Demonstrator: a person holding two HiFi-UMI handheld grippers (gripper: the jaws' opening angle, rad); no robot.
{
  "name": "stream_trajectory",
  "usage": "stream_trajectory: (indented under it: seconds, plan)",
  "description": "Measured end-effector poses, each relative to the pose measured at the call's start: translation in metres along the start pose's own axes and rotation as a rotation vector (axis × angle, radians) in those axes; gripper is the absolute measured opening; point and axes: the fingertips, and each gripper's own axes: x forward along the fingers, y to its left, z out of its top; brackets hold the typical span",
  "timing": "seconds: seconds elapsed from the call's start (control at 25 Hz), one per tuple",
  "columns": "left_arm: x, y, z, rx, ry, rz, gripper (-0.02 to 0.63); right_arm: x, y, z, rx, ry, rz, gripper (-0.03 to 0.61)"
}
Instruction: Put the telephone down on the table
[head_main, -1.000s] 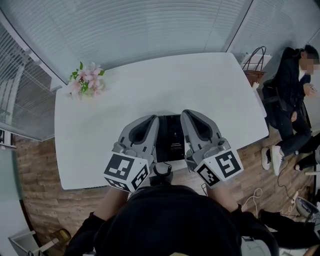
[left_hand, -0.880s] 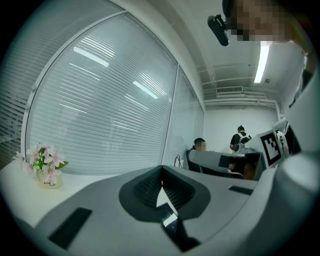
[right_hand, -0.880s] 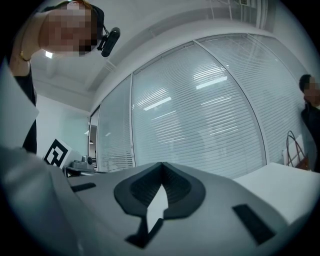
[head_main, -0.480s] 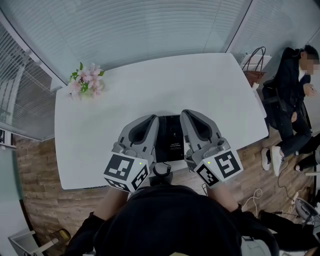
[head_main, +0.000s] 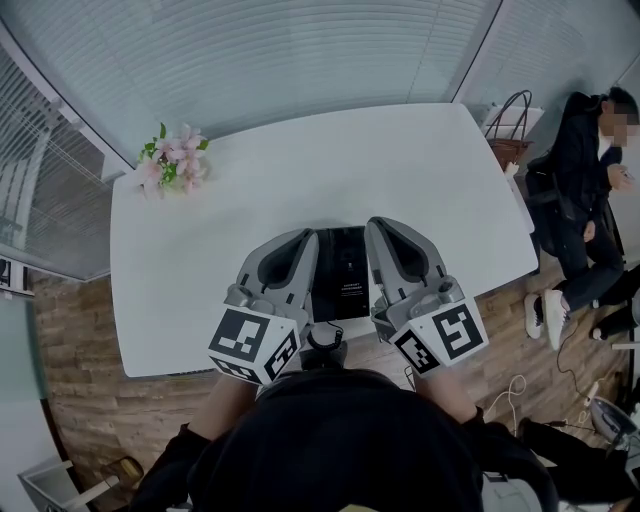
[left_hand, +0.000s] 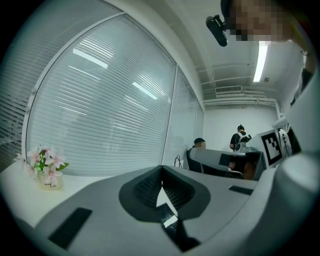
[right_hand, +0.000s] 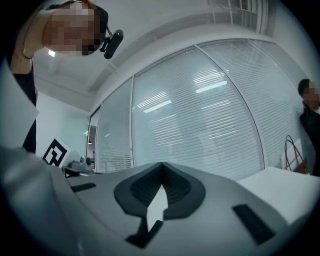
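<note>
Left gripper (head_main: 306, 238) and right gripper (head_main: 373, 226) are held side by side over the near edge of the white tabletop (head_main: 430, 170), both pointed toward the blinds (head_main: 300, 60). Left fingers (left_hand: 142, 189) are seen fully closed, tips meeting, nothing between them. Right fingers (right_hand: 142, 187) are likewise pressed together and empty. The black telephone (head_main: 342, 270) is seen lying flat between the two grippers, close to the near edge of the tabletop. Whether the gripper bodies touch its sides cannot be told. Small print is visible on its top face, too small to be read. A small pot of pink flowers (head_main: 172, 162) is placed at the far left corner of the tabletop, well apart from the telephone. A person in dark clothes (head_main: 585, 190) is seated off the right end of the tabletop, and a bag with tall handles (head_main: 508, 135) is set near that far right corner. Wood-plank floor (head_main: 80, 400) is seen around the tabletop.
</note>
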Motion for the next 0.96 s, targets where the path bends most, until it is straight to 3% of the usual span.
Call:
stream_trajectory:
  seconds: [0.96]
  plan:
    - [-0.005, 0.0003, 0.003, 0.003, -0.017, 0.004, 0.014, -0.0024, 0.0042, -0.0008, -0.012, -0.004, -0.011, 0.003]
